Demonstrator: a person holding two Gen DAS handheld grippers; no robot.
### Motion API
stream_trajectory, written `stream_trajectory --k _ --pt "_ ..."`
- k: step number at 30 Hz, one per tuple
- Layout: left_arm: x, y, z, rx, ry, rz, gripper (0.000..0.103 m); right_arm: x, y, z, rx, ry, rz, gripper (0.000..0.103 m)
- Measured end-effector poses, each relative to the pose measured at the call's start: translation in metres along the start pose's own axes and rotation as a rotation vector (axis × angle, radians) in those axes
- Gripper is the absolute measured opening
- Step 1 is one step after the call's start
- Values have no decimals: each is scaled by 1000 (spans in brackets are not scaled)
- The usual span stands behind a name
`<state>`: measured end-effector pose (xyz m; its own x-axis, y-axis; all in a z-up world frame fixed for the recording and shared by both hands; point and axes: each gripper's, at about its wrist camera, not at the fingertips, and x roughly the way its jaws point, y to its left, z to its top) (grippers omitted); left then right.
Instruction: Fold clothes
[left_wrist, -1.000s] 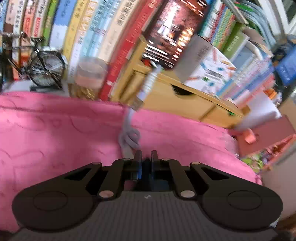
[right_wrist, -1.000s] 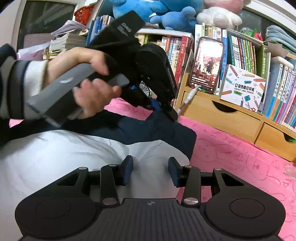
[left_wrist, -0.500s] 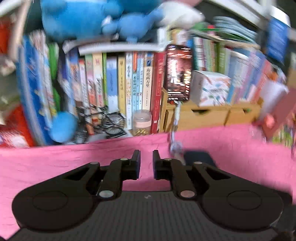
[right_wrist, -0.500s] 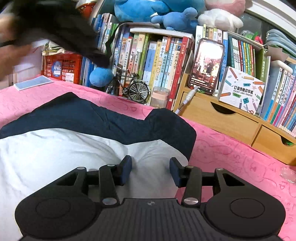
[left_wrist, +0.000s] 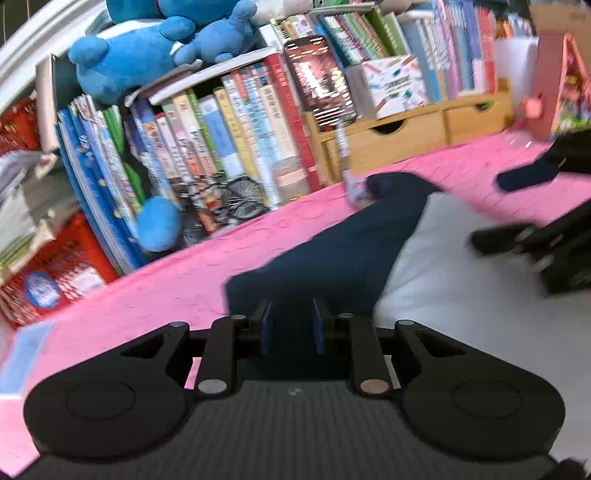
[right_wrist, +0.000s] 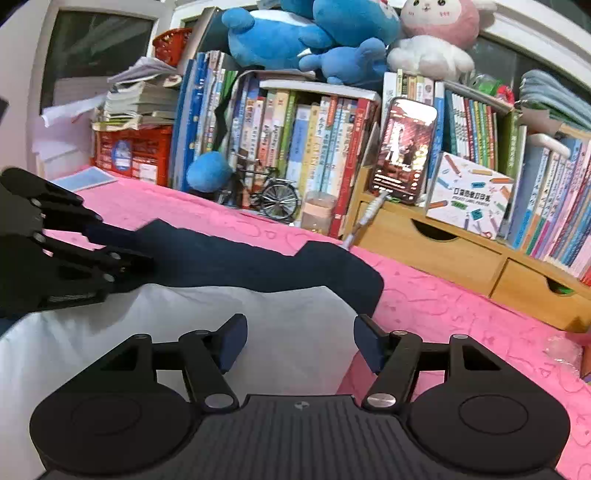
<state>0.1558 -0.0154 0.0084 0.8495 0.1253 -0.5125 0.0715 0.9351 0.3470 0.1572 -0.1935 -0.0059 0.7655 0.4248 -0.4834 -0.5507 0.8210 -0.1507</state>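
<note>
- Left wrist view shows the left gripper (left_wrist: 291, 326) low over the navy-and-white soft cotton garment (left_wrist: 443, 295), which lies spread flat on the pink quilted bed cover (left_wrist: 147, 295).
- Its jaws are opening, a narrow gap between the blue pads; navy cloth lies under and just ahead of them, but whether any fold sits between the pads I cannot tell.
- Right wrist view shows the right gripper (right_wrist: 299, 341) over the garment's white panel (right_wrist: 295, 314), near its right edge; its jaws are opening too, standing well apart with nothing pinched.
- From this side the left gripper (right_wrist: 122, 266) sits at the garment's far left, beside the navy sleeve band (right_wrist: 221, 254).
- The garment is light, limp and without stiffness, so I judge it will sag and crease wherever it is lifted; it will not slip much on the textured cover.
- Best hold, in my judgement: a hem or sleeve corner, pinching one layer at the edge and not the middle of the white panel, each gripper taking a matching corner.
- Beyond the garment stand the wooden drawer unit (right_wrist: 461, 254) and the row of books (right_wrist: 295, 147), clear of the cloth.
</note>
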Motion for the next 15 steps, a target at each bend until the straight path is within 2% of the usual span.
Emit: stream_trajectory --k 1,3,7,8,10,13,14,15 --pt "2 2 -5 6 8 12 22 2 2 3 -12 13 7 62" --pt "5 8 -14 10 25 28 22 8 12 8 -48 34 24 52" --pt "11 21 -32 2 60 48 23 30 38 15 -100 71 117 39" --pt "12 26 -36 -23 69 40 23 36 44 15 -98 77 133 32" --pt "13 35 -39 -53 81 28 23 46 52 16 -87 65 131 30" --pt "9 35 -38 -27 86 47 23 48 54 23 -100 71 135 30" --pt "3 38 -39 -33 82 44 23 42 48 24 -87 76 146 31" --pt "-4 40 -40 -47 75 35 23 35 42 26 -73 80 157 40"
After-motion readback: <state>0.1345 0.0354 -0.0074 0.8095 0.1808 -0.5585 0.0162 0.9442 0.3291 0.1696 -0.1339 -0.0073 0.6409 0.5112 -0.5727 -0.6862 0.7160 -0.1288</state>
